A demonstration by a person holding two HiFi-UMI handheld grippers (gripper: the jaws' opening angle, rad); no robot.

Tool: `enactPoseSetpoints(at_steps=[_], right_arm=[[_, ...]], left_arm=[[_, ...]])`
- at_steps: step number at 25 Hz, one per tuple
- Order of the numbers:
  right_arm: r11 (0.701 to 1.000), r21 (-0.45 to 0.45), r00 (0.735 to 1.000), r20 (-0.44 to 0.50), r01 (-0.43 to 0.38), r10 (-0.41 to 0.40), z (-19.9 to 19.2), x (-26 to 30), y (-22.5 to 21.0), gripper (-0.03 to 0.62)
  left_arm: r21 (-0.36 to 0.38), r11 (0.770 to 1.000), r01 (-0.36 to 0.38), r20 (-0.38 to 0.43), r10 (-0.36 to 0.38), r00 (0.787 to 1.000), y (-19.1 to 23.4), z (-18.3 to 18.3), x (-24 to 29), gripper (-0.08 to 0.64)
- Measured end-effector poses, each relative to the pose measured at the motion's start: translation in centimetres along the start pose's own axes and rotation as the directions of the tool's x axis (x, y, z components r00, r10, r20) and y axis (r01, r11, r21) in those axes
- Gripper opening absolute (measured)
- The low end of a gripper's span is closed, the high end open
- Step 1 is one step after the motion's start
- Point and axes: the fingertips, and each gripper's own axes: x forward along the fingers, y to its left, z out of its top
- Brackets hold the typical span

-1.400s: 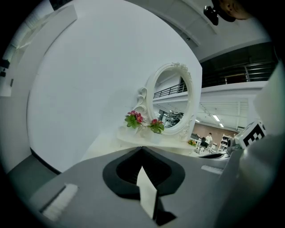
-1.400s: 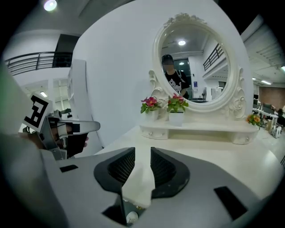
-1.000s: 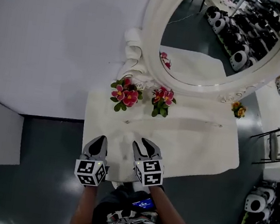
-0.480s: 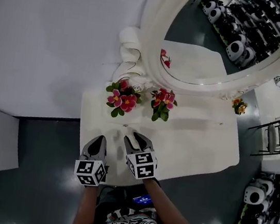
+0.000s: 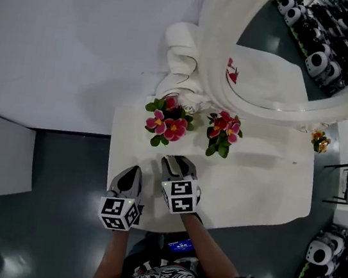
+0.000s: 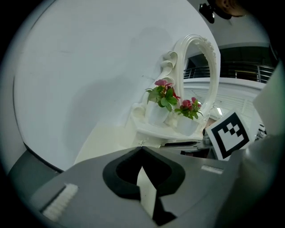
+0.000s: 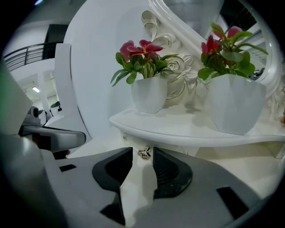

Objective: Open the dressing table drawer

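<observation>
The white dressing table [image 5: 265, 181] has a raised shelf [image 7: 187, 129] at its back with a small drawer front [image 7: 178, 148] beneath. The drawer's small metal knob [image 7: 143, 153] sits between the tips of my right gripper [image 7: 143, 153]. Its jaws stand open on either side of the knob and do not press on it. In the head view the right gripper [image 5: 179, 163] points at the shelf below the flowers. My left gripper [image 5: 133, 173] hangs near the table's front edge; its tips [image 6: 141, 148] meet, shut on nothing.
Two white pots with pink flowers [image 5: 167, 122] [image 5: 224, 131] stand on the shelf right above the drawer. The oval mirror [image 5: 291, 49] in its ornate white frame rises behind them. A white wall is at the left, and dark floor [image 5: 59, 170] surrounds the table.
My right gripper has moved away from the table's front edge toward the shelf under the flowers. The left gripper has sunk a little and stays near the front edge.
</observation>
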Motion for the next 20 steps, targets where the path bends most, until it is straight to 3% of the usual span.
enactPoseSetpoints(at_steps=[5,14,20], right_arm=[[0.999,-0.036,1.0,-0.008,0.001,-0.001,-0.2,0.4,-0.3,0.098],[0.997,-0.035,0.997,-0.042,-0.071,0.069,-1.5,-1.3,0.8,0.095],[0.997,-0.044,0.998,-0.034,-0.056,0.055,-2.1,-2.7,0.8,0.06]], left_arm=[[-0.018,0.999,-0.032,-0.004,0.032,0.999,0.7,-0.3,-0.4,0.002],[-0.027,0.998,-0.055,0.02,0.055,0.998,0.8,0.6,-0.3,0.002],[-0.028,0.998,-0.061,0.042,0.062,0.997,0.3,0.8,-0.8,0.002]])
